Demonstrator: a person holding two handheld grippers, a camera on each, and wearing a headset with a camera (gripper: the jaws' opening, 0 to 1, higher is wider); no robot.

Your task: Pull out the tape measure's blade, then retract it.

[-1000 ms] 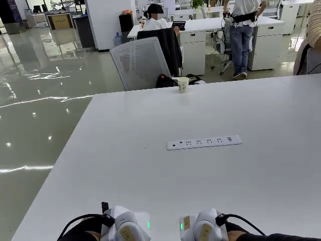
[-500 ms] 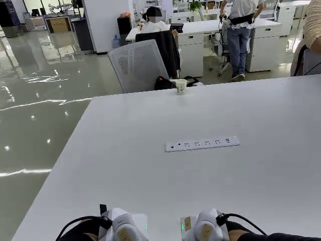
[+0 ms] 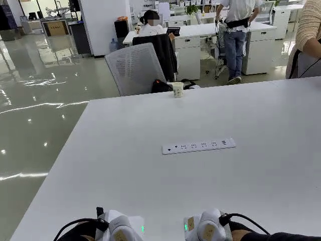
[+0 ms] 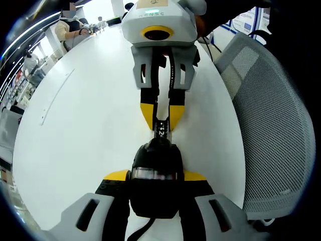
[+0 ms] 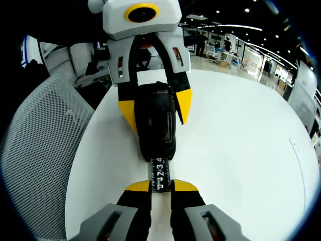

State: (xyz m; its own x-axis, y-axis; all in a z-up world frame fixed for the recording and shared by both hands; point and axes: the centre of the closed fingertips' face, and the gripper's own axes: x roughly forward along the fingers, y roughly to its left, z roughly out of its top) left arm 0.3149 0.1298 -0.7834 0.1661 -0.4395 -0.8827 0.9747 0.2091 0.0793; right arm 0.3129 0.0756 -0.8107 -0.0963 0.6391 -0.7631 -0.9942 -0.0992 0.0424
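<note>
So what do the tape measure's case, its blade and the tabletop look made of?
Tape measure case: black, likely plastic or rubber, with a dull sheen. Blade: thin black strip with white printed numerals; metal or not, cannot tell. Tabletop: smooth white, matte, probably laminate.

Surface (image 3: 125, 150): white, smooth, matt w/ faint sheen. Floor (image 3: 40, 100): glossy, strong glare. Chair (image 3: 134, 68): grey mesh back. Tape measure (image 5: 156, 125): black case, shiny plastic. Blade (image 5: 160, 175): thin strip, printed nos., material unclear. Left hand-held gripper (image 4: 156, 176) & right hand-held gripper (image 5: 160, 187): smooth white plastic shells, yellow jaw tips. Power strip (image 3: 198, 146): white plastic. Cup (image 3: 177, 89): looks paper.
</note>
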